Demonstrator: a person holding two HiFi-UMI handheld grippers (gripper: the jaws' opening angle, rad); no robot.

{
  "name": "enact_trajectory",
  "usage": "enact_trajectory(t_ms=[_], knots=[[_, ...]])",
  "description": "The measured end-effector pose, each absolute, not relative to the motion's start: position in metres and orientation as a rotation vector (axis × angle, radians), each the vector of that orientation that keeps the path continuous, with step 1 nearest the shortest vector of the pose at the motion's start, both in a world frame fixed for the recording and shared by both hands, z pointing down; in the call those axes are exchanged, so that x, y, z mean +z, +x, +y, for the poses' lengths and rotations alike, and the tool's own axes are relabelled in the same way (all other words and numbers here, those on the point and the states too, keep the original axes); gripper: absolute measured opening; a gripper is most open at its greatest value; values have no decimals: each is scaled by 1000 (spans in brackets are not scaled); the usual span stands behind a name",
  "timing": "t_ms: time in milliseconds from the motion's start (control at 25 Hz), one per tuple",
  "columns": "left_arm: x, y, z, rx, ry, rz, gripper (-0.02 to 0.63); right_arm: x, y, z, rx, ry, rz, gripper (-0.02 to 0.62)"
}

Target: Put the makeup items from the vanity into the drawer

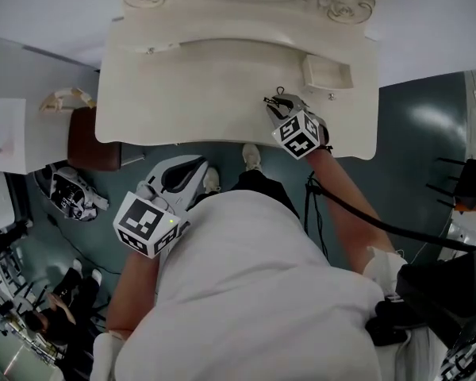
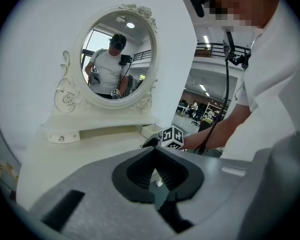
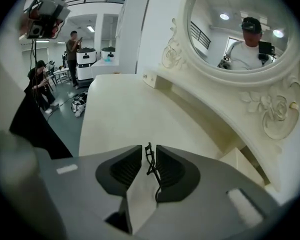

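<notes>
Your right gripper is over the right part of the vanity tabletop. Its fingers are pressed nearly together on a thin black wire-like makeup item, whose exact kind cannot be told. The item stands upright between the pads and pokes out past the tips. The small open drawer sits just beyond and to the right of that gripper, against the base of the mirror. Your left gripper hangs off the tabletop's front edge, near your body, fingers closed tip to tip with nothing between them. No other loose makeup item can be made out on the tabletop, so this may be the only piece left to stow. The step in hand appears to be carrying the item to the drawer. Hold the squeeze steady, since so slender a piece could slip or twist between the pads. Bring the tips over the drawer's cavity rather than its rim, lower until the item is within the walls, and only then let the fingers part. Mind the carved mirror frame close behind the drawer, and hold the left gripper clear of the tabletop edge.
</notes>
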State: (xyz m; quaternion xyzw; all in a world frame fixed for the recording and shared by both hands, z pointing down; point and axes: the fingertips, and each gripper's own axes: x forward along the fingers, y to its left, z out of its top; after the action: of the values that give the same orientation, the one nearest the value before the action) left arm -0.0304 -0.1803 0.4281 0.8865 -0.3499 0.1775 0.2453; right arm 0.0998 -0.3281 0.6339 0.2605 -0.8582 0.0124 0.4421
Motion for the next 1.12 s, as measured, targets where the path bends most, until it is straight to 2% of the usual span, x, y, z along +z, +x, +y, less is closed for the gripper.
enact_trajectory(t_ms=[200,400,800,1120], knots=[[429,-24,-196,490,2393,-1014,0,642,98,-336,3,593,-2127,33],[426,-14,-212,480,2394,-1054,0,630,99,-339,9,568,-2176,15],[423,20,-234,452,2441,-1024,0,553,106,-329,15,492,-2300,12],[420,48,-249,450,2486,-970,0,494,150,-355,-26,555,-2328,12]])
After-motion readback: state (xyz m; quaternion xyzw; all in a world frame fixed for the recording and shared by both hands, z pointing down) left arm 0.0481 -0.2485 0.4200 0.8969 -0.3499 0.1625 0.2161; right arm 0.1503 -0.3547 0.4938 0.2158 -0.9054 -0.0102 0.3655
